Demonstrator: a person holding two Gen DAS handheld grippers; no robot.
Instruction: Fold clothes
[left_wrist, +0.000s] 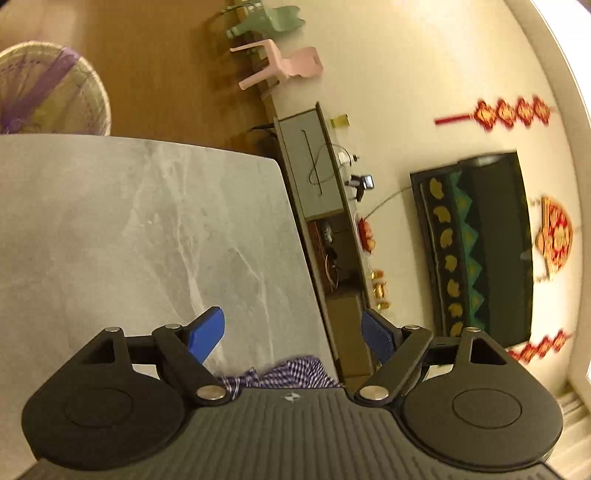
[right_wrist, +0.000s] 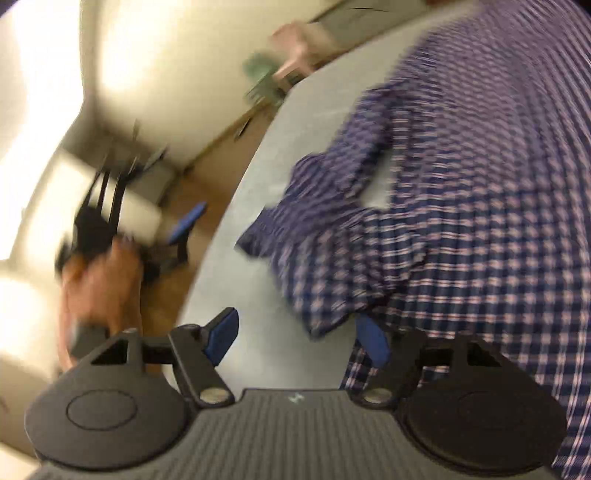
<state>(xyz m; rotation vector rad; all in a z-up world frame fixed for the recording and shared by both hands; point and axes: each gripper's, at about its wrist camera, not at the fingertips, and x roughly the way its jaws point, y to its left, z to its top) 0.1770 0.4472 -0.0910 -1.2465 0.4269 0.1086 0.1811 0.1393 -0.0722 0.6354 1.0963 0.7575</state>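
Grey table (right_wrist: 314, 122): checked shirt (right_wrist: 480, 184) beside right tool (right_wrist: 299, 334)

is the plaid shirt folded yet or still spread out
Not neatly folded: the plaid shirt lies rumpled across the grey table, one sleeve bunched near the edge. Both sets of jaws are open, empty.

The left wrist view looks from just above the table (left_wrist: 129, 229), close, along its own fingers toward a far wall at 2 o'clock, tilted slightly down. The right wrist view, blurred, looks down from near the table's (right_wrist: 295, 147) edge, the shirt (right_wrist: 461, 221) filling 1 to 4 o'clock. Both share the table, the shirt (left_wrist: 291, 373), and the pink chair (left_wrist: 280, 62) (right_wrist: 295, 48).
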